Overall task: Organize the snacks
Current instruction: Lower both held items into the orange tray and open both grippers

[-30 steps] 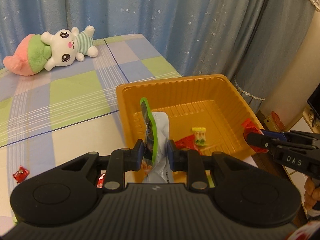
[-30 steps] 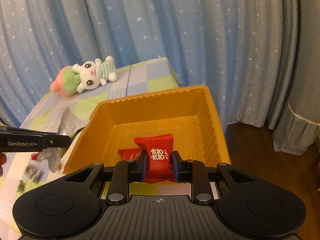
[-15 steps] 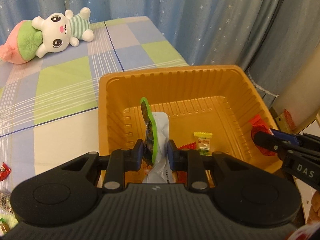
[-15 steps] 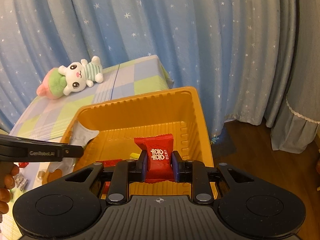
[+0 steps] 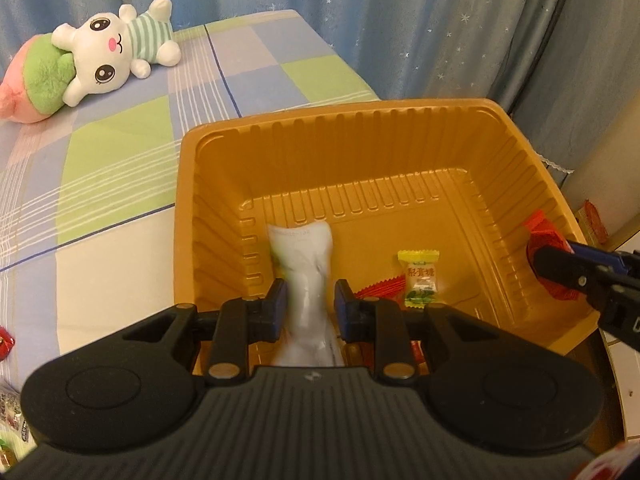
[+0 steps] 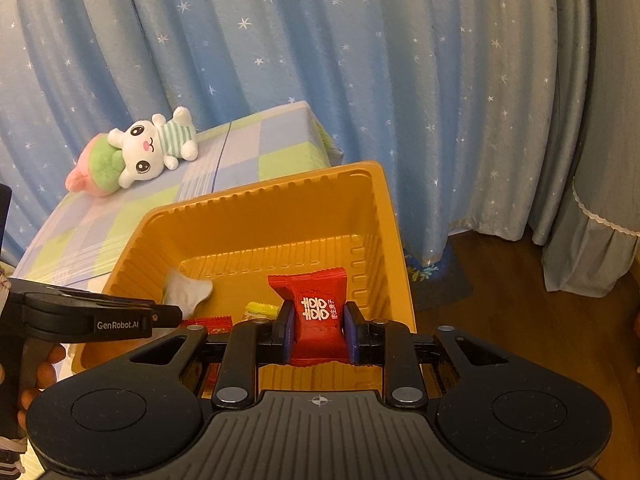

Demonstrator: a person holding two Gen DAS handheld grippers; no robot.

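As both hands dropped over the orange tray [image 5: 520, 148], the left tool [image 5: 308, 300] had eased apart a touch, white pouch [image 5: 306, 268] now blurred and slack betw. its pads, slipping in; the right tool [image 6: 319, 326] stayed clamped on a red candy [image 6: 316, 308], not yet released.

I see the far half of the orange tray [image 5: 384, 120] open — bare floor, nothing above its rim. Nearer me a white pouch [image 5: 306, 264], a yellow candy [image 5: 420, 280] and red wrappers [image 5: 380, 286] crowd the bottom. The plush toy [image 5: 108, 56] sits well apart on the bed [image 5: 120, 152].
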